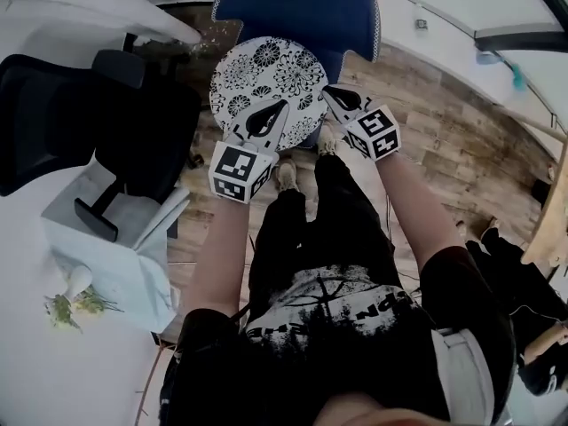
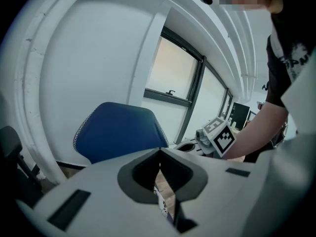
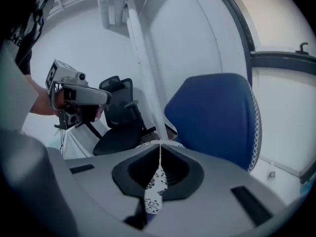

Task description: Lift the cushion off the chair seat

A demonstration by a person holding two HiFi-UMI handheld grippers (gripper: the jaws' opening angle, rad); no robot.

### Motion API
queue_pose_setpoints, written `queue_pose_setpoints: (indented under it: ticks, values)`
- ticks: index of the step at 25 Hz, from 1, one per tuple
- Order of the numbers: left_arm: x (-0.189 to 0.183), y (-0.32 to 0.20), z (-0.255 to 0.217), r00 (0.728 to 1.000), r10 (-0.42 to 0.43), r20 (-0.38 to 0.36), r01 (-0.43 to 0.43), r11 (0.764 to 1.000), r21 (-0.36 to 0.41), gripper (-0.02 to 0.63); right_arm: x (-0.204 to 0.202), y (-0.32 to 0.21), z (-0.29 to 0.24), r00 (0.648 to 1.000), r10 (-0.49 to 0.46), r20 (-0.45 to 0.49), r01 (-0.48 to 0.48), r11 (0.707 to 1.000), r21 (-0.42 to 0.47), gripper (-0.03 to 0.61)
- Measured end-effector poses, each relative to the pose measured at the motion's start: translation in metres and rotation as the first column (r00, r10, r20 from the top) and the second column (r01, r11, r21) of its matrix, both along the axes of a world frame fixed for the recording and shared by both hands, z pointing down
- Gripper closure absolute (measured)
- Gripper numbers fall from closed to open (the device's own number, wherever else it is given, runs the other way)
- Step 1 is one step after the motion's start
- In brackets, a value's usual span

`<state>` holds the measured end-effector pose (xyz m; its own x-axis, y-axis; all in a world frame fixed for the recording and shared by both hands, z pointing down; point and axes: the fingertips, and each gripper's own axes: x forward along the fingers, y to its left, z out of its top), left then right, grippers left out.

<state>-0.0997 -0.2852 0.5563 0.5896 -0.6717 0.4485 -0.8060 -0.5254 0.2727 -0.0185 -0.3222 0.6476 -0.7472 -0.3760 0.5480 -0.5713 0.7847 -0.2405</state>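
Grasping looks finished on both sides, so what is left to you is the lift itself and getting clear of the chair. Your left gripper (image 1: 277, 110) sits on the near rim of the round floral cushion (image 1: 266, 78). Its own view shows the jaws drawn nearly together, with a sliver of the patterned cover caught low in the slit and wooden floor (image 1: 444, 140) showing through the rest; I read that as a pinch on the edge, not an empty claw. Your right gripper (image 1: 330, 93) bites the rim further to the right, and its view is plainer: the jaws are together with a fold of the flowered fabric clamped between them. The cushion lies roughly flat between the two grippers, in front of the upright back of the blue chair (image 1: 302, 7). Blue shows just past its right edge, and its near edge reaches out over the floor toward your shoes (image 1: 286, 174). Whether its underside has parted from the seat is not something these views settle, since the cushion hides the seat almost wholly. It looms large against the chair from above, so my judgement is that it is at least partly raised. What remains, as I see it, is to bring it up and toward you evenly on both rims, minding that the thin pinches do not slip, until it is clear of the seat.
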Motion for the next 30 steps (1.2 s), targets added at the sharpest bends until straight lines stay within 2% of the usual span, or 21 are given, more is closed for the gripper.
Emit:
queue_pose_setpoints:
  ticks: [4, 9, 12, 14, 21, 25, 30]
  values:
    - [-0.011, -0.005, 0.027, 0.999, -0.038, 0.005, 0.038, 0.999, -0.038, 0.598, 0.009, -0.009, 0.052, 0.998, 0.037, -0.052, -0.041, 0.996, -0.077, 0.558]
    - [-0.008, -0.012, 0.057, 0.999, -0.051, 0.013, 0.052, 0.997, -0.064, 0.598, 0.012, -0.025, 0.113, 0.988, 0.023, -0.151, -0.048, 0.986, -0.162, 0.555]
    - [-0.008, -0.016, 0.069, 0.999, -0.051, 0.019, 0.052, 0.996, -0.076, 0.598, 0.008, -0.037, 0.148, 0.982, 0.048, -0.180, -0.088, 0.971, -0.221, 0.503]
    - [-0.004, -0.022, 0.078, 0.998, -0.060, 0.009, 0.061, 0.995, -0.080, 0.598, 0.007, -0.048, 0.166, 0.978, 0.044, -0.205, -0.094, 0.966, -0.243, 0.446]
    - [0.001, -0.025, 0.113, 0.996, -0.091, -0.001, 0.090, 0.989, -0.119, 0.598, 0.005, -0.070, 0.231, 0.952, 0.018, -0.306, -0.100, 0.962, -0.254, 0.353]
    - [0.000, -0.025, 0.132, 0.994, -0.107, -0.012, 0.104, 0.984, -0.142, 0.598, 0.008, -0.070, 0.263, 0.938, 0.005, -0.347, -0.110, 0.953, -0.283, 0.322]
    - [-0.012, -0.027, 0.139, 0.992, -0.127, 0.006, 0.126, 0.981, -0.149, 0.598, 0.004, -0.067, 0.289, 0.922, -0.018, -0.386, -0.118, 0.938, -0.326, 0.318]
